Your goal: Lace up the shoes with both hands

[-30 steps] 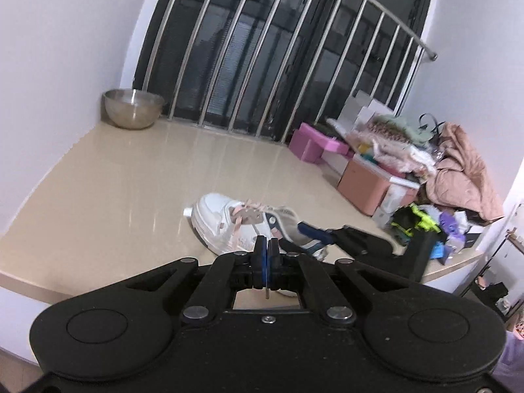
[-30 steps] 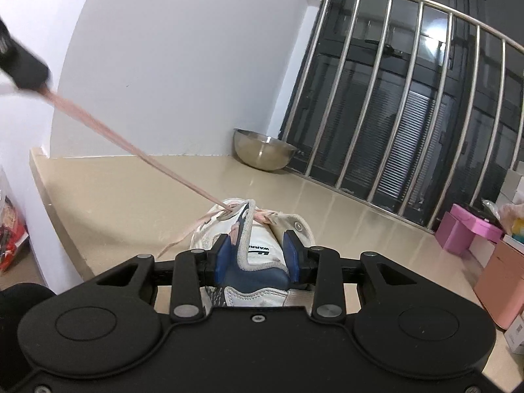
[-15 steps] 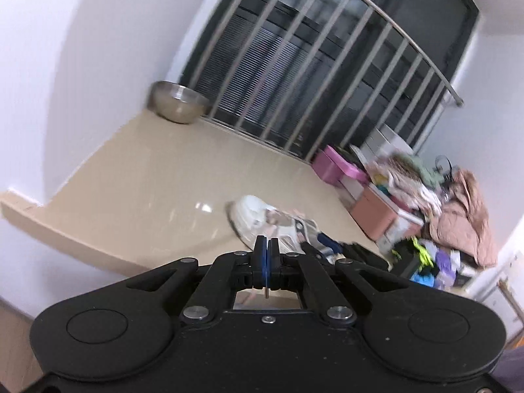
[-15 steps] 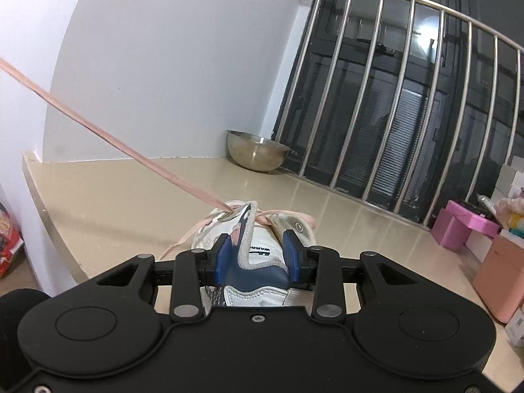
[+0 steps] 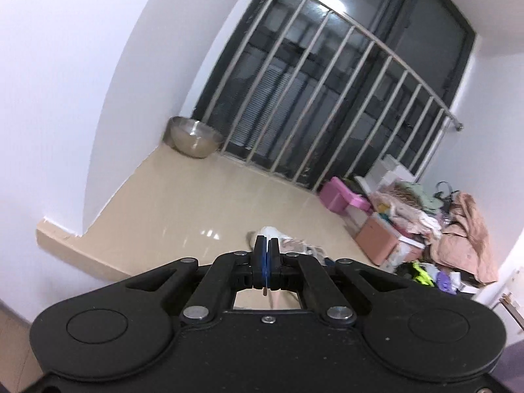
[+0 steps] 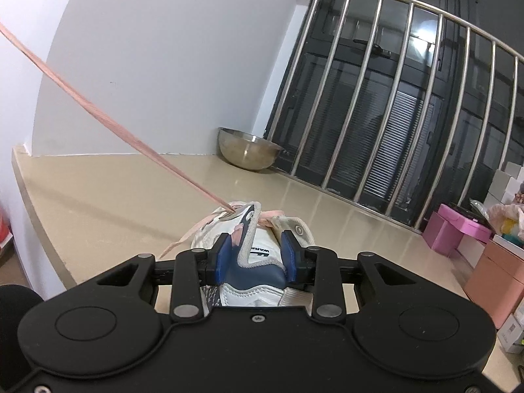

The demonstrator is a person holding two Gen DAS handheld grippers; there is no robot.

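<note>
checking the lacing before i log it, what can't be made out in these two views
- Left wrist view: most of the shoe is hidden behind the shut left gripper and blurred; its eyelets cannot be read.
- Right wrist view: the taut pink lace runs off the top left edge, so what holds its far end is cut off.
- Right wrist view: the right gripper body hides the shoe's heel and sole.
- Right wrist view: the tongue's lettering is only partly readable.

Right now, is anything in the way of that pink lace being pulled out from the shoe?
Nothing visible: the lace runs taut from the shoe up to the left, over bare counter. The bowl sits well behind.
</note>
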